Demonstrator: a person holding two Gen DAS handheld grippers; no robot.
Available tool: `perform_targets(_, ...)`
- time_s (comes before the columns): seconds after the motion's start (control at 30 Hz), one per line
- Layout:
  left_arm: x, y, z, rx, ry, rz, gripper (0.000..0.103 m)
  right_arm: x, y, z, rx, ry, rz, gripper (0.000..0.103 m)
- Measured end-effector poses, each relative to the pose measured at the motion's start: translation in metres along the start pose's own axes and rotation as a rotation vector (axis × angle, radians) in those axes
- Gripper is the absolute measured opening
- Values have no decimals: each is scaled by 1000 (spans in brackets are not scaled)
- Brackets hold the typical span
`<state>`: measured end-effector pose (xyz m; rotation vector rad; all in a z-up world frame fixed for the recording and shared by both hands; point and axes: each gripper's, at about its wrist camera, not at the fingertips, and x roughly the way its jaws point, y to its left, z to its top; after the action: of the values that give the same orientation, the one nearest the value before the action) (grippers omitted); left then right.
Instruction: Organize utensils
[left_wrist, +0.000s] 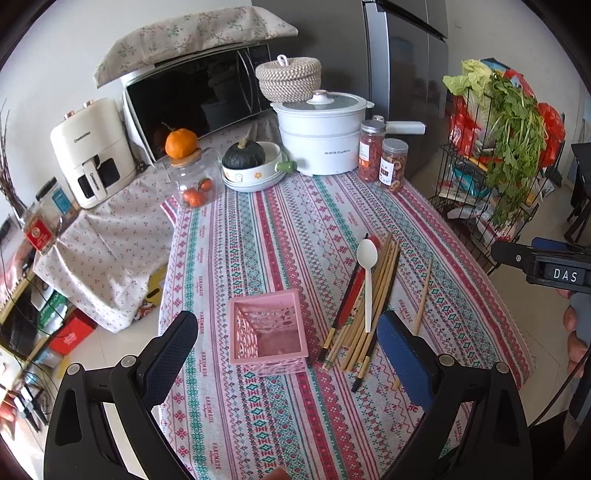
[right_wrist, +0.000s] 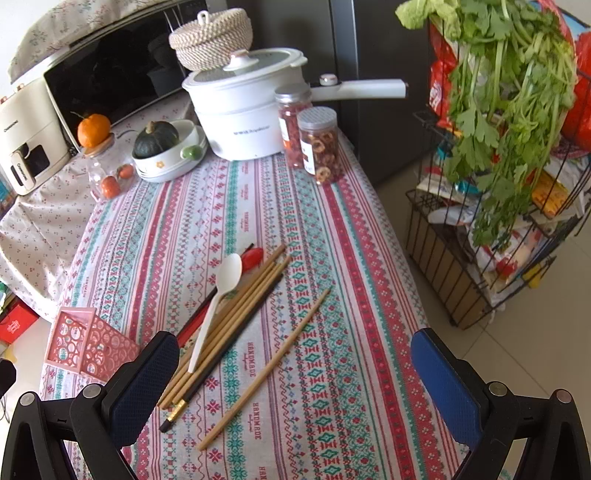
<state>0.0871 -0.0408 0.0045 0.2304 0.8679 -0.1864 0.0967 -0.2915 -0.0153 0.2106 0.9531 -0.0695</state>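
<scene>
A: What do the utensils look like?

B: A bundle of chopsticks (right_wrist: 236, 314) lies on the patterned tablecloth (right_wrist: 332, 369), mostly pale wood, one black with a banded end, and something red beneath them. A white plastic spoon (right_wrist: 216, 306) rests across the bundle, bowl pointing away. One single wooden chopstick (right_wrist: 266, 363) lies apart, just right of the pile.

A: And the holder?

B: A pink perforated basket (left_wrist: 267, 326) sits tipped on its side left of the bundle, its open mouth facing the left wrist camera; I see nothing inside it.

A: The grippers?

B: The left gripper (left_wrist: 288, 354) has its jaws spread wide, hovering near the basket and the chopstick ends, gripping nothing. The right gripper (right_wrist: 295, 373) is likewise wide apart and bare, with the single chopstick between its fingers in the view.

A: Anything crowding the area?

B: At the far end of the table stand a white pot (left_wrist: 319, 136), two snack jars (left_wrist: 382, 157), and a dish holding a dark squash (left_wrist: 243, 155). A wire rack with greens (right_wrist: 509, 110) stands beside the table's right edge. The cloth around the utensils is otherwise bare.
</scene>
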Motion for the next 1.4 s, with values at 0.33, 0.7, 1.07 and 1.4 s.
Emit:
perform_targets(0.33, 120, -70, 72, 152, 285, -141, 93, 84, -62, 12, 151, 253, 42, 89)
perform_targets(0.7, 244, -109, 98, 119, 464, -90, 74, 112, -72, 8, 168, 344, 91, 85)
perform_targets(1.07, 286, -113, 99, 50, 521, -73, 50, 120, -74, 9, 170, 361, 104, 85)
perform_targets(1.4, 236, -76, 104, -58, 371, -188, 37, 132, -52, 10, 134, 353, 156, 69)
